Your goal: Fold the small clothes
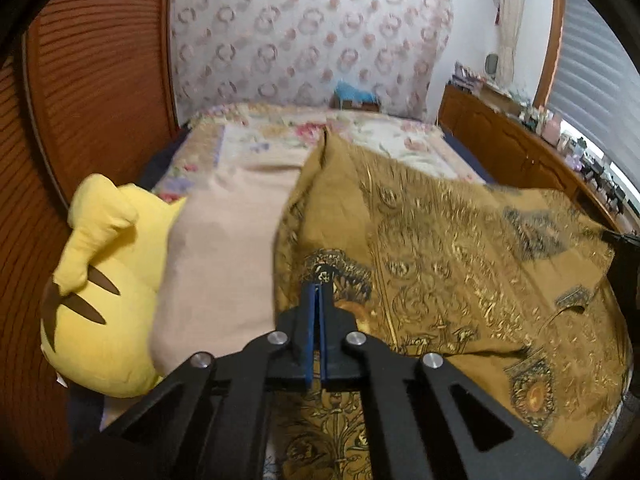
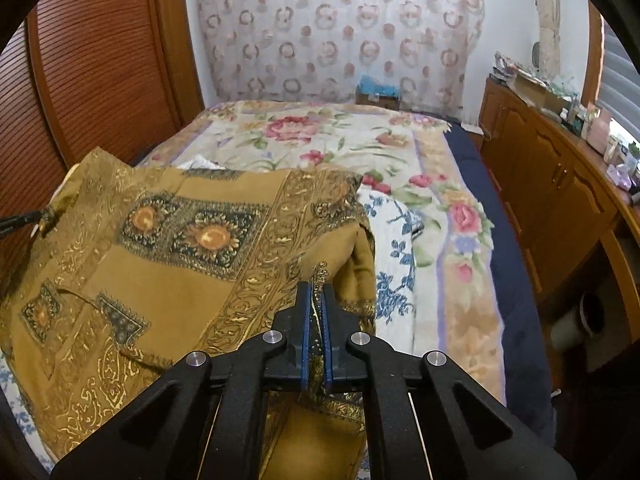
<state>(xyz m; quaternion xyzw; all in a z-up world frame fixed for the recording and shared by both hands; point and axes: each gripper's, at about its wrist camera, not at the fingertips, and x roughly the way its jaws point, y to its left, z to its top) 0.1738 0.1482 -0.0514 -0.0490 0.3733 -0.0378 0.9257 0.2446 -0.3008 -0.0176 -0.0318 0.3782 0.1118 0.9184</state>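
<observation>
one gold garment (image 2: 168, 248), two grippers

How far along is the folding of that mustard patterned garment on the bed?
Early. Done: both edges are gripped. The left gripper and right gripper are each shut on the mustard garment. In hand: it hangs spread between them above the floral bedspread. Left: no fold shows yet, so every fold remains.

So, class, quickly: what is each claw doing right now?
Left claw: shut on the mustard patterned garment.
Right claw: shut on the same garment's edge.
</observation>
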